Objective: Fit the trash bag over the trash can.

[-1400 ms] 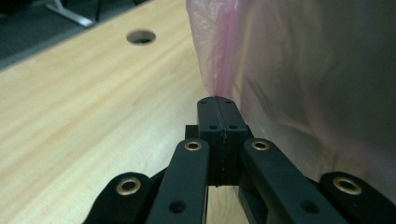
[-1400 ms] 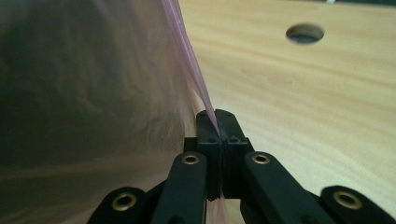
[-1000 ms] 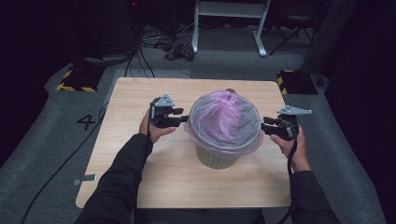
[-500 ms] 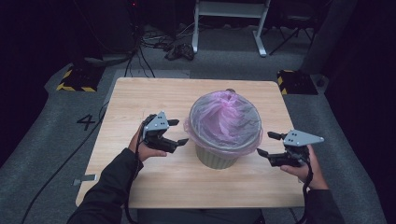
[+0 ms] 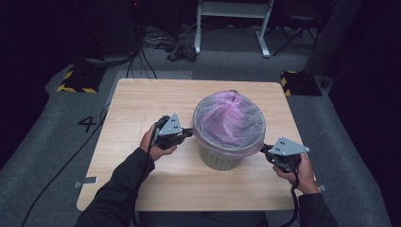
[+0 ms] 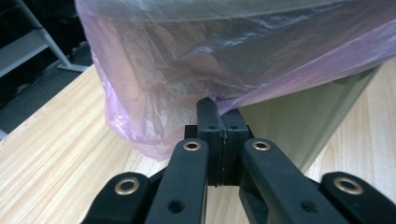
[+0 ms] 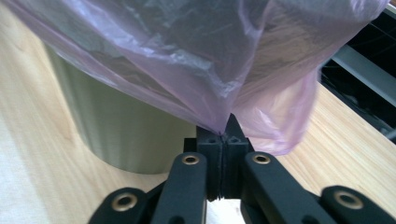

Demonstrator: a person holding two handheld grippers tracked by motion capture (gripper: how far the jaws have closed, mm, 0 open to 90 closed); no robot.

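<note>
The bin (image 5: 221, 156) stands near the middle of the table (image 5: 123, 123), lined with a pink bag (image 5: 229, 118) whose hem folds down over the rim and hangs partway down the wall.

The left claw (image 5: 190, 133) sits just left of the bin at the bag's hem. In the left gripper view its jaws have just been closing and now stand clenched together on the lower edge of the bag (image 6: 187, 93), the film pinched at their tips, with the bin wall (image 6: 299, 121) just beyond to the right. To its left and toward the person the tabletop is bare wood, with room to the near and left edges.

The right claw (image 5: 263, 149) sits at the bin's near right side, under the bag's overhang. In the right gripper view its jaws have likewise just been closing and are clenched on a peak of the bag's hem (image 7: 224, 119), pulled to a point at the tips; the bin wall (image 7: 116, 126) lies just left of them. The right hand (image 5: 298, 170) lies close to the table's right edge, so little room is left outward there; more bare wood lies toward the person.

Behind the bin a strip of tabletop runs to the far edge.
</note>
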